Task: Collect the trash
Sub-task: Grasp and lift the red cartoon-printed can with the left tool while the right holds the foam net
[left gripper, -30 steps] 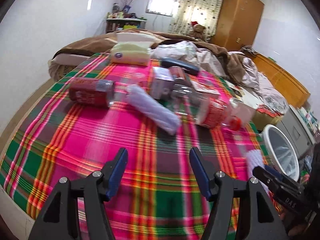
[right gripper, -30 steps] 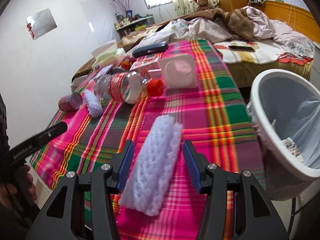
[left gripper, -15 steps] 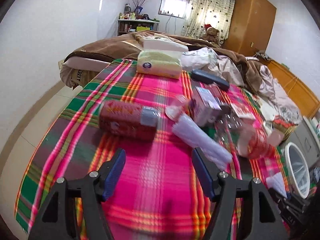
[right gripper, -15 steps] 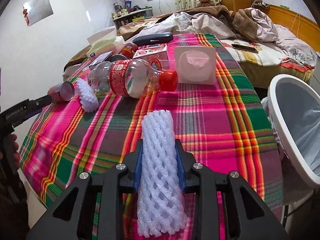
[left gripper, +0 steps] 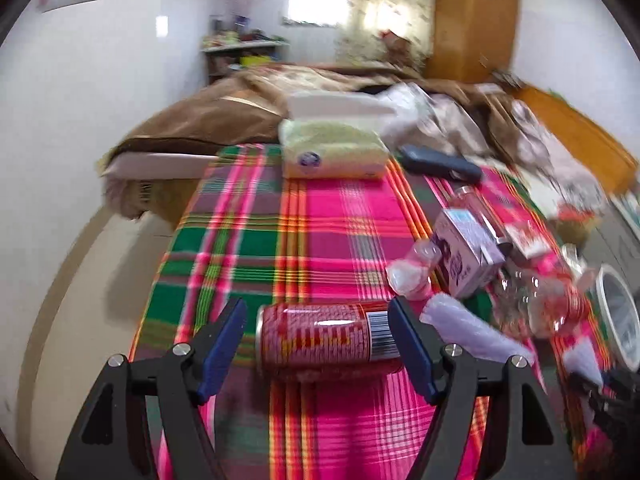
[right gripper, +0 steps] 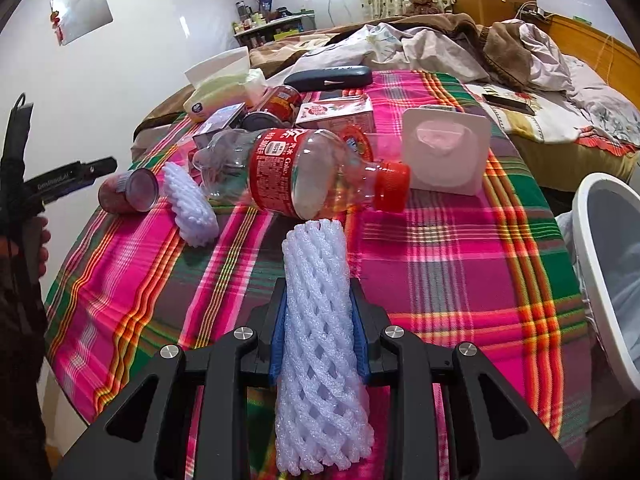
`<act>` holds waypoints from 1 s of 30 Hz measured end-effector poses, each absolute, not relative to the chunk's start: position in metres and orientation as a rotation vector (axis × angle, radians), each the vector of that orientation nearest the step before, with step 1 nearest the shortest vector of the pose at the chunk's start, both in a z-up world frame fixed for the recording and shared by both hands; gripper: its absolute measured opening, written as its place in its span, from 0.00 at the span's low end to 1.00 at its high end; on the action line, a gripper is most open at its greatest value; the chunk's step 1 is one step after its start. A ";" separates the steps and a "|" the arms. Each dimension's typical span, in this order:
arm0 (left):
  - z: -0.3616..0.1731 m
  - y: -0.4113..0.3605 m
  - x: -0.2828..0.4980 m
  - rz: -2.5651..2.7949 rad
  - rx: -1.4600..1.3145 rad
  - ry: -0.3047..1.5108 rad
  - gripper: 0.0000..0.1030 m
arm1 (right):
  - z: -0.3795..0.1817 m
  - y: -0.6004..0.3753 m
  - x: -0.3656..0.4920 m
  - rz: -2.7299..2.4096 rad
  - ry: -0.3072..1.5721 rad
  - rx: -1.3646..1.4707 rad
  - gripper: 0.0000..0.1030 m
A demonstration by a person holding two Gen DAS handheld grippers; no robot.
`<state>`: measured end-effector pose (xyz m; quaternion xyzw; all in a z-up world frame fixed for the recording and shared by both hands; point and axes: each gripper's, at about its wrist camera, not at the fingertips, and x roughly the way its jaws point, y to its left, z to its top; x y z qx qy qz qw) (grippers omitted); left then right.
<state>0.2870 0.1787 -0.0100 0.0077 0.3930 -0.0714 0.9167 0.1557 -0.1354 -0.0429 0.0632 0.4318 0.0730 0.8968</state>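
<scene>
A red drink can point(left gripper: 320, 336) lies on its side on the plaid tablecloth point(left gripper: 320, 220). My left gripper point(left gripper: 316, 308) straddles the can; its jaws are opening and the blue pads stand clear of both can ends. In the right wrist view the same can point(right gripper: 128, 192) shows at the left. My right gripper point(right gripper: 318, 292) is shut on a white foam net sleeve point(right gripper: 316, 248), squeezed between the pads and sticking out front and back. The white trash bin point(right gripper: 592, 248) stands off the table's right edge.
An empty plastic bottle with a red label point(right gripper: 304, 176), a second foam net point(right gripper: 190, 204), a purple carton point(left gripper: 468, 256), a white plastic pack point(right gripper: 446, 152), a red box point(right gripper: 336, 114), a tissue pack point(left gripper: 332, 152) and a dark case point(right gripper: 328, 78) crowd the table. A bed lies behind.
My left gripper swept left across the table until the red can came between its widening jaws. My right gripper closed on the foam net sleeve and shifted a little with it.
</scene>
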 end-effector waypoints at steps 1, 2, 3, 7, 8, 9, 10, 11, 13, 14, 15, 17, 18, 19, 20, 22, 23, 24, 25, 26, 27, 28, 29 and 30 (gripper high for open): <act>-0.011 0.180 0.292 -0.128 0.045 0.806 0.72 | -0.044 -0.135 0.156 0.149 0.897 0.131 0.28; -0.010 0.180 0.295 -0.127 0.056 0.811 0.72 | -0.044 -0.135 0.157 0.147 0.898 0.129 0.28; -0.009 0.180 0.297 -0.163 0.057 0.813 0.72 | -0.044 -0.134 0.158 0.144 0.897 0.126 0.28; -0.016 0.180 0.308 -0.297 0.046 0.864 0.73 | -0.043 -0.133 0.160 0.137 0.901 0.123 0.28; -0.017 0.181 0.307 -0.297 0.044 0.858 0.73 | -0.043 -0.133 0.160 0.136 0.901 0.122 0.28; -0.018 0.181 0.307 -0.312 0.043 0.863 0.73 | -0.043 -0.133 0.160 0.135 0.902 0.120 0.28; -0.018 0.179 0.305 -0.339 0.052 0.866 0.73 | -0.043 -0.133 0.159 0.135 0.902 0.118 0.28; -0.019 0.178 0.304 -0.359 0.065 0.872 0.73 | -0.043 -0.133 0.159 0.134 0.903 0.118 0.28; -0.023 0.174 0.300 -0.405 0.097 0.902 0.73 | -0.043 -0.133 0.160 0.133 0.904 0.118 0.28; -0.026 0.172 0.299 -0.398 0.119 0.914 0.73 | -0.043 -0.132 0.160 0.133 0.904 0.117 0.28; -0.031 0.168 0.296 -0.389 0.148 0.928 0.73 | -0.043 -0.132 0.160 0.133 0.904 0.119 0.28; -0.038 0.161 0.285 -0.405 0.211 0.952 0.73 | -0.043 -0.132 0.160 0.133 0.904 0.122 0.28; -0.039 0.159 0.280 -0.405 0.231 0.954 0.73 | -0.043 -0.132 0.160 0.133 0.903 0.125 0.28; -0.039 0.159 0.272 -0.394 0.242 0.942 0.73 | -0.043 -0.133 0.160 0.133 0.903 0.126 0.28; -0.038 0.161 0.269 -0.391 0.236 0.936 0.73 | -0.043 -0.132 0.160 0.133 0.903 0.124 0.28; -0.034 0.169 0.260 -0.364 0.197 0.922 0.73 | -0.044 -0.132 0.160 0.133 0.900 0.117 0.28; -0.031 0.174 0.255 -0.317 0.176 0.907 0.74 | -0.044 -0.131 0.160 0.133 0.899 0.116 0.28; -0.028 0.178 0.251 -0.267 0.168 0.893 0.74 | -0.044 -0.131 0.160 0.134 0.899 0.117 0.28; -0.024 0.184 0.244 -0.219 0.148 0.880 0.74 | -0.044 -0.132 0.159 0.137 0.899 0.120 0.28; -0.020 0.191 0.237 -0.165 0.124 0.871 0.74 | -0.044 -0.132 0.159 0.139 0.899 0.122 0.28; -0.017 0.196 0.231 -0.122 0.105 0.853 0.74 | -0.044 -0.132 0.159 0.140 0.898 0.123 0.28; -0.013 0.206 0.222 -0.065 0.064 0.837 0.74 | -0.044 -0.133 0.159 0.141 0.896 0.125 0.28; -0.011 0.213 0.217 -0.010 0.034 0.839 0.75 | -0.044 -0.133 0.159 0.141 0.894 0.127 0.28; -0.008 0.220 0.208 0.035 0.006 0.831 0.75 | -0.045 -0.133 0.158 0.142 0.893 0.128 0.28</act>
